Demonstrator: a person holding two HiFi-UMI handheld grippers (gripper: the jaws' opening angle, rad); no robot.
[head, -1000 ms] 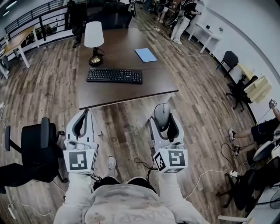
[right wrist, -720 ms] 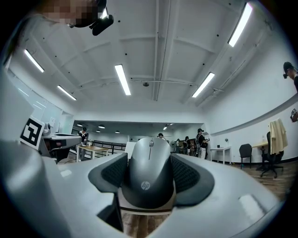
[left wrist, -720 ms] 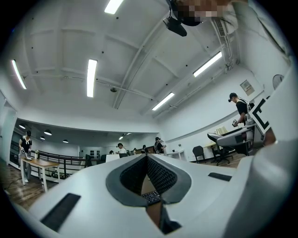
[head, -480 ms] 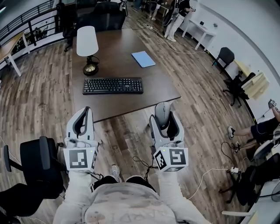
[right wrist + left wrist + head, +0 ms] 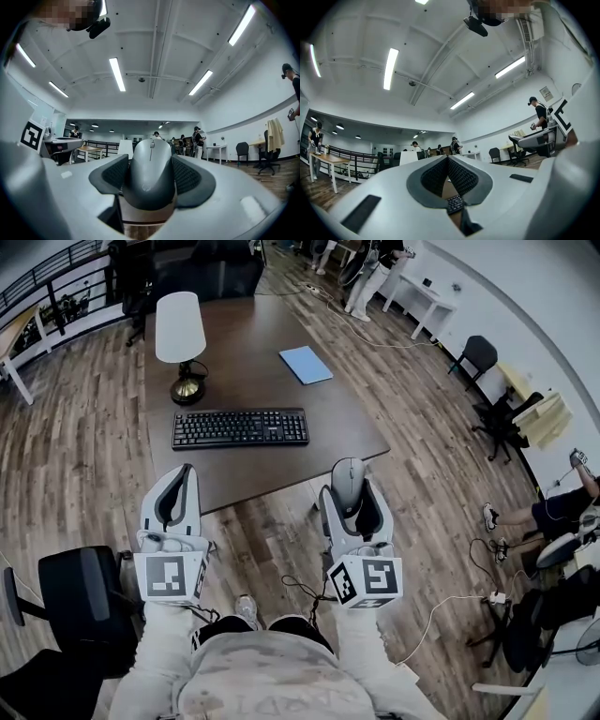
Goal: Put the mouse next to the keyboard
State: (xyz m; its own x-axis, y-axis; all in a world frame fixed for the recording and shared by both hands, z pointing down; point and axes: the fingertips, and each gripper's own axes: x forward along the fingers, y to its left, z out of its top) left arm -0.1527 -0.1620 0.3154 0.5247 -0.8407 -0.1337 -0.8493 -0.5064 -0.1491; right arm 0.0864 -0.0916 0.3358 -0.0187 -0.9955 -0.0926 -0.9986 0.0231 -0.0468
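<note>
A grey computer mouse [image 5: 349, 480] sits clamped between the jaws of my right gripper [image 5: 350, 491], just short of the table's near right edge; in the right gripper view the mouse [image 5: 150, 171] fills the gap between the dark pads. A black keyboard [image 5: 240, 427] lies on the dark brown table [image 5: 337, 418], ahead and to the left of the mouse. My left gripper [image 5: 173, 491] hangs over the table's near edge with its tips together and nothing held. Through its gap in the left gripper view a bit of the keyboard [image 5: 455, 204] shows.
A table lamp [image 5: 180, 338] with a white shade stands behind the keyboard on the left. A blue notebook [image 5: 306, 364] lies at the back right. A black office chair [image 5: 75, 592] is at my left. People and more chairs are around the room's right side and far end.
I have moved closer to the table: the table, keyboard and lamp slid nearer, and both grippers now reach its near edge. The mouse stays held in the right gripper.
</note>
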